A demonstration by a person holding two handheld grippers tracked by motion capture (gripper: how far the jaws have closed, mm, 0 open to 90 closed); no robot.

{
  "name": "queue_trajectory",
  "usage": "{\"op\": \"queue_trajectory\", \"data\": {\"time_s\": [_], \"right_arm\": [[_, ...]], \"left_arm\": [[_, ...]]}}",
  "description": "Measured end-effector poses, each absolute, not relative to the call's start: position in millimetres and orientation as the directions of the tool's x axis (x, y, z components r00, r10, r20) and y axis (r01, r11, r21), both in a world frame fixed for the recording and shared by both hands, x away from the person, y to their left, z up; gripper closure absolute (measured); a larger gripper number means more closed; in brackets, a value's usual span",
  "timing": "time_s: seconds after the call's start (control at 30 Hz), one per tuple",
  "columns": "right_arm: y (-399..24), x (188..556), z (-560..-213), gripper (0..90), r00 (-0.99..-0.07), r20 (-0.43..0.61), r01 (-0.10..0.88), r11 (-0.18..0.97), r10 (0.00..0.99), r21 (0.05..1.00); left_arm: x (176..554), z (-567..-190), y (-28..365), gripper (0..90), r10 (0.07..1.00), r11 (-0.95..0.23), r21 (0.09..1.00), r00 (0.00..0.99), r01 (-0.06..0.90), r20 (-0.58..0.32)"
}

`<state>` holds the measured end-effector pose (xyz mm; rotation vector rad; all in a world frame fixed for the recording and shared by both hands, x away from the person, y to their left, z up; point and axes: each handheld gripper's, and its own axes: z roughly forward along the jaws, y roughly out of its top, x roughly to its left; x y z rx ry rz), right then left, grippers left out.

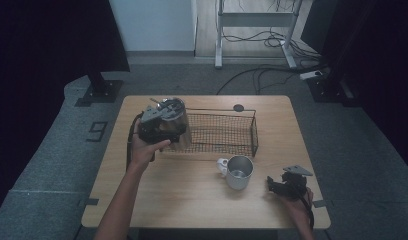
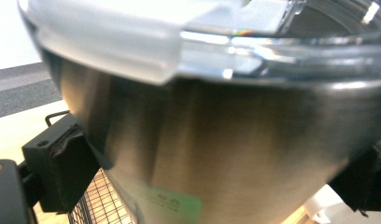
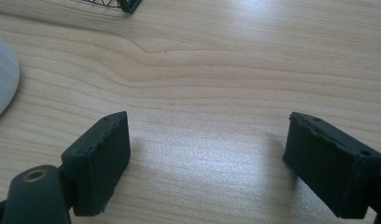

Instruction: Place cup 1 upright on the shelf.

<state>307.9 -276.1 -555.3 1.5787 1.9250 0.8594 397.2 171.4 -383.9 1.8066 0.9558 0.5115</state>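
The left gripper (image 1: 164, 131) is clamped wide on a steel tumbler (image 1: 176, 120) with a clear lid (image 2: 188, 32), its 2 black jaws pressing the tumbler's opposite sides. The tumbler is held at the left end of the black wire basket (image 1: 232, 134) on the wooden table (image 1: 192, 200). A steel mug (image 1: 238, 172) stands just in front of the basket. The right gripper (image 3: 207, 154) rests near the table's front right, jaws wide apart over bare wood

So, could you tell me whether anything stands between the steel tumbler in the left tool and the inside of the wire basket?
Nothing visible does. The left tool grips the tumbler at the left end of the basket, whose mesh floor looks bare. The mug stands on the table in front of the basket.
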Motion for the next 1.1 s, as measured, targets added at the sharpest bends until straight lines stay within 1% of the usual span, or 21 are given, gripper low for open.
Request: {"op": "queue_trajectory", "data": {"time_s": [0.47, 1.1], "right_arm": [[-276, 308, -555, 13.9, -0.201, 0.009, 0.66, 0.128, 0.98, 0.74], [-276, 308, -556, 14.0, -0.2, 0.01, 0.659, 0.127, 0.98, 0.741]], "left_arm": [[408, -382, 166, 4.3, 0.806, -0.2, 0.906, 0.588, 0.372, -0.063], [424, -385, 155, 4.2, 0.795, -0.225, 0.906, 0.605, 0.36, -0.043]]}}
